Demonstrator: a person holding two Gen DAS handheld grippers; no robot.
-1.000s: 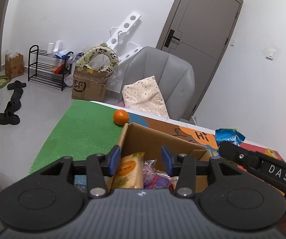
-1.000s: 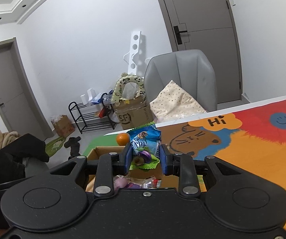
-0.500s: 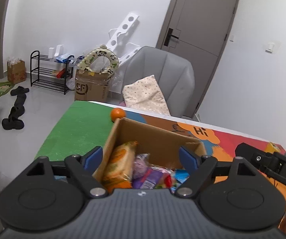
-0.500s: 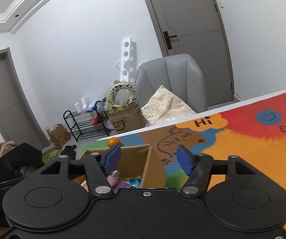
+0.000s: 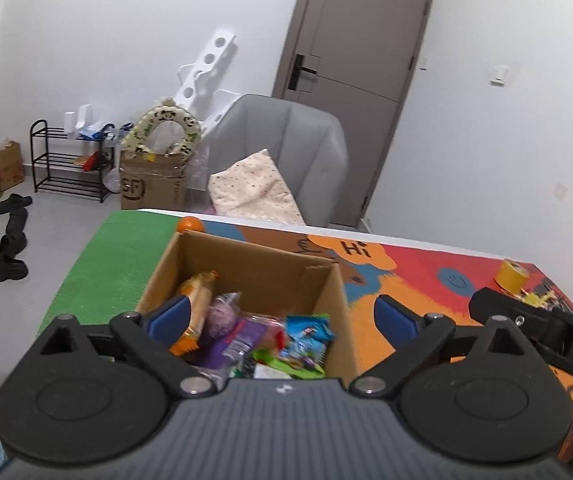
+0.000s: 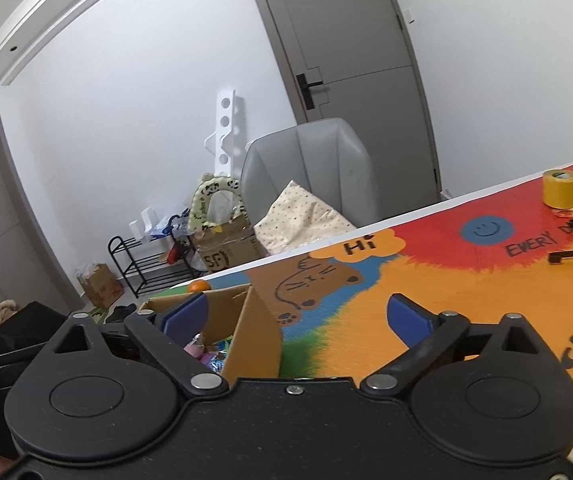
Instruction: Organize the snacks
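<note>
You are getting even, bright indoor light with soft shadows; fisheye distortion is bending edges from nine to three o'clock, snacks are blurring slightly

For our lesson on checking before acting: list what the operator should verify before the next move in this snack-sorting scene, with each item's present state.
1. Left gripper open, holding nothing: ok.
2. Right gripper open, holding nothing: ok.
3. Snack packets lie inside the cardboard box: ok.
4. Box upright on the mat: ok.
5. Orange packed away: not ok, it sits outside the box, behind its far corner.
6. More snacks left near the yellow tape roll: cannot tell.
</note>
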